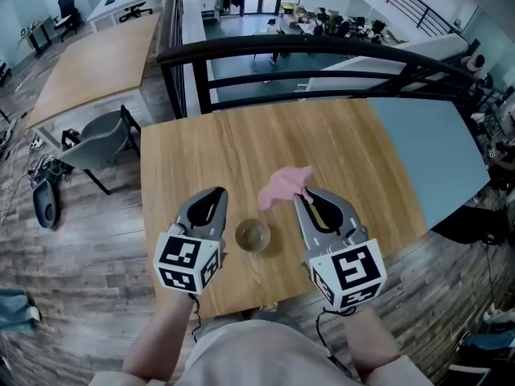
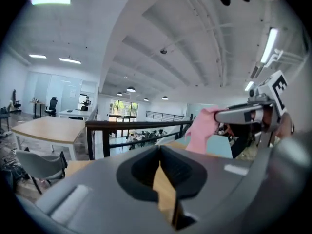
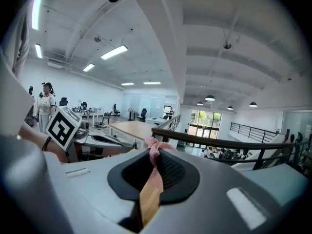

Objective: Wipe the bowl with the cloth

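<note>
A small glass bowl [image 1: 253,236] stands on the wooden table [image 1: 241,151] near its front edge, between my two grippers. The left gripper [image 1: 217,193] [image 2: 160,152] hovers just left of the bowl, its jaws pressed together with nothing between them. My right gripper [image 1: 300,196] [image 3: 155,155] is shut on a pink cloth [image 1: 283,185] [image 3: 154,149], which bunches out past the jaw tips, just beyond and to the right of the bowl. In the left gripper view the pink cloth [image 2: 202,128] hangs from the right gripper [image 2: 239,115].
A black railing [image 1: 322,51] runs along the table's far side. A grey chair [image 1: 100,139] stands off the table's left edge. The table's front edge [image 1: 241,305] lies close behind the grippers. A person [image 3: 46,104] stands far off.
</note>
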`<control>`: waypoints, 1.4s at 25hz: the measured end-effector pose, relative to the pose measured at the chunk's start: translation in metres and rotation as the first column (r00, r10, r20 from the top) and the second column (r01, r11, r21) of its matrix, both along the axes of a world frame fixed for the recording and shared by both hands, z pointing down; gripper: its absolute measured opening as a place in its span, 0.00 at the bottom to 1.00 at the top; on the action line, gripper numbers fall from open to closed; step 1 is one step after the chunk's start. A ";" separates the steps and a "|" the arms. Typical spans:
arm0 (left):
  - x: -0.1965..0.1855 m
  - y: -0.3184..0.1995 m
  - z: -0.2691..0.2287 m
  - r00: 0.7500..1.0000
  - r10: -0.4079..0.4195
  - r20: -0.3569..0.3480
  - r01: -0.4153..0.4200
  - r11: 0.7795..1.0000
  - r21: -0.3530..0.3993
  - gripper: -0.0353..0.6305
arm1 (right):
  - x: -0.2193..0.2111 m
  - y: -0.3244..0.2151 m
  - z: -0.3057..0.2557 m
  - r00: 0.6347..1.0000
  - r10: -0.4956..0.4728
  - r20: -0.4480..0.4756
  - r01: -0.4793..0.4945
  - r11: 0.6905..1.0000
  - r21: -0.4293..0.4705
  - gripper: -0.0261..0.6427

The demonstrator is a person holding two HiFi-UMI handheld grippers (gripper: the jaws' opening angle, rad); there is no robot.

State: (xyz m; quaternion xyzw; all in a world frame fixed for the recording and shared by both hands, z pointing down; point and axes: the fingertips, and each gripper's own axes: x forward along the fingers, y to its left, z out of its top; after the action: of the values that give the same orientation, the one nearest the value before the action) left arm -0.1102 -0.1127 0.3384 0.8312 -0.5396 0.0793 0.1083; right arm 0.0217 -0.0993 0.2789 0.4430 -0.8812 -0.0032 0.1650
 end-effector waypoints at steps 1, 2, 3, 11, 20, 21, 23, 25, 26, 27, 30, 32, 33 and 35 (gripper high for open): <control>-0.002 0.002 -0.015 1.000 -0.001 -0.001 0.001 1.000 0.031 0.06 | -0.003 0.004 -0.014 1.000 -0.004 0.011 0.004 1.000 0.030 0.07; -0.004 0.004 -0.029 1.000 -0.001 -0.004 0.002 0.998 0.060 0.06 | -0.005 0.008 -0.027 1.000 -0.009 0.021 0.008 0.998 0.057 0.08; -0.005 0.007 -0.044 1.000 -0.001 -0.011 0.001 0.996 0.086 0.06 | -0.008 0.012 -0.040 0.999 -0.015 0.032 0.013 0.997 0.080 0.08; -0.004 0.042 -0.143 1.000 0.003 0.010 -0.006 0.957 0.288 0.06 | -0.007 0.048 -0.113 0.993 -0.042 0.113 0.017 0.976 0.216 0.08; 0.005 0.073 -0.171 0.999 0.005 0.054 -0.025 0.927 0.375 0.06 | -0.005 0.073 -0.118 0.990 -0.053 0.132 0.021 0.972 0.233 0.08; 0.005 0.075 -0.166 0.997 -0.001 0.071 -0.025 0.931 0.364 0.06 | -0.004 0.074 -0.116 0.990 -0.051 0.130 0.019 0.973 0.232 0.08; 0.008 0.077 -0.152 0.996 -0.004 0.093 -0.027 0.945 0.326 0.06 | -0.003 0.078 -0.112 0.990 -0.049 0.130 0.018 0.974 0.227 0.08; 0.011 0.080 -0.141 0.996 0.002 0.091 -0.030 0.953 0.302 0.06 | -0.002 0.080 -0.107 0.991 -0.048 0.128 0.020 0.976 0.216 0.08; 0.013 0.081 -0.137 0.996 0.005 0.089 -0.031 0.955 0.296 0.06 | -0.001 0.081 -0.103 0.991 -0.047 0.127 0.020 0.978 0.207 0.08; 0.015 0.083 -0.134 0.996 0.007 0.088 -0.032 0.957 0.290 0.06 | 0.000 0.083 -0.099 0.991 -0.045 0.126 0.020 0.980 0.198 0.08; 0.018 0.087 -0.125 0.996 0.004 0.089 -0.028 0.963 0.266 0.06 | 0.002 0.086 -0.088 0.991 -0.042 0.127 0.021 0.986 0.167 0.08; 0.018 0.091 -0.120 0.996 0.000 0.086 -0.022 0.968 0.251 0.06 | 0.002 0.089 -0.083 0.991 -0.045 0.124 0.026 0.988 0.155 0.08; 0.018 0.092 -0.119 0.996 -0.001 0.086 -0.021 0.969 0.247 0.06 | 0.002 0.090 -0.082 0.992 -0.047 0.121 0.028 0.988 0.153 0.07; 0.020 0.093 -0.118 0.996 0.001 0.088 -0.023 0.970 0.242 0.06 | 0.003 0.089 -0.082 0.991 -0.048 0.122 0.028 0.987 0.156 0.07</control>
State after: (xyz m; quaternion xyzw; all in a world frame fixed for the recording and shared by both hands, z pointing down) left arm -0.0898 -0.0197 0.2209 0.8372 -0.5443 0.0494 -0.0183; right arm 0.0251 -0.0102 0.1969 0.4368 -0.8952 -0.0463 0.0747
